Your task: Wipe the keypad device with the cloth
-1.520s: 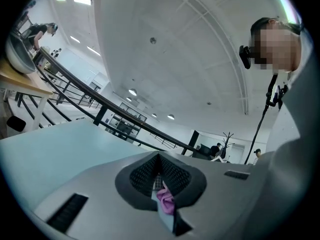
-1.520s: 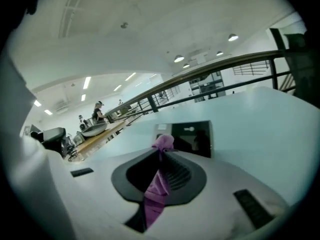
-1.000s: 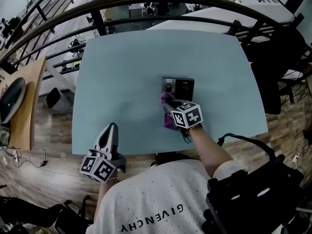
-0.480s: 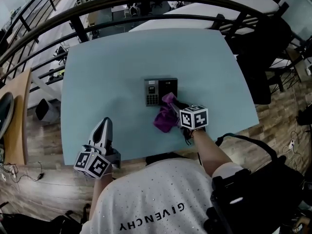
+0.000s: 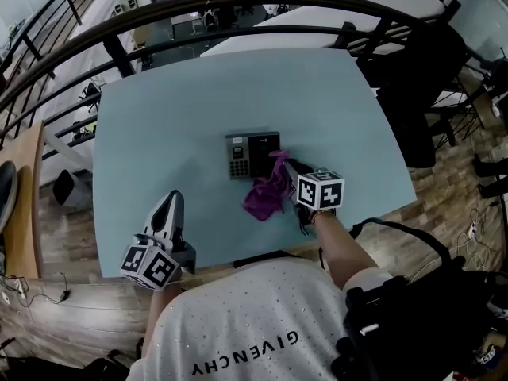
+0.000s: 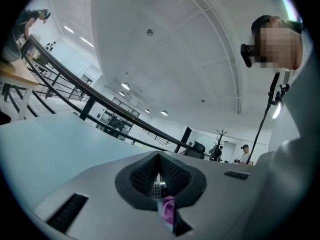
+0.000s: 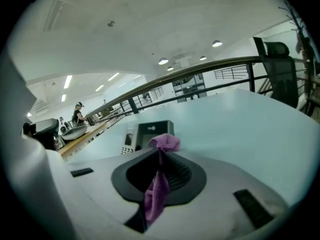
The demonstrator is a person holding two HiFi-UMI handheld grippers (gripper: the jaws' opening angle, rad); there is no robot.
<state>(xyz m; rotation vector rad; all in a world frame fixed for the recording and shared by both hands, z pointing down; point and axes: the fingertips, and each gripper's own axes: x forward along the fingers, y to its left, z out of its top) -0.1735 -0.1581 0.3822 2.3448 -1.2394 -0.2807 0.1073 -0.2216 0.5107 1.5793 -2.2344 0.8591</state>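
Pale blue table: wipe step in hand, cloth sitting off the device's side.
Right gripper is clamped on the purple cloth, which bunches at the near-right corner of the keypad device and trails onto the table. Left gripper sits idle near the table's front edge, jaws pressed together on nothing. Looks mid-wipe. Next pass likely needs the cloth carried left across the device's face, with light pressure, since nothing braces the device.

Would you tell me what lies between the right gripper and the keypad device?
The purple cloth: clamped in the right gripper, it bunches ahead of the jaws before the keypad device, as the right gripper view shows.
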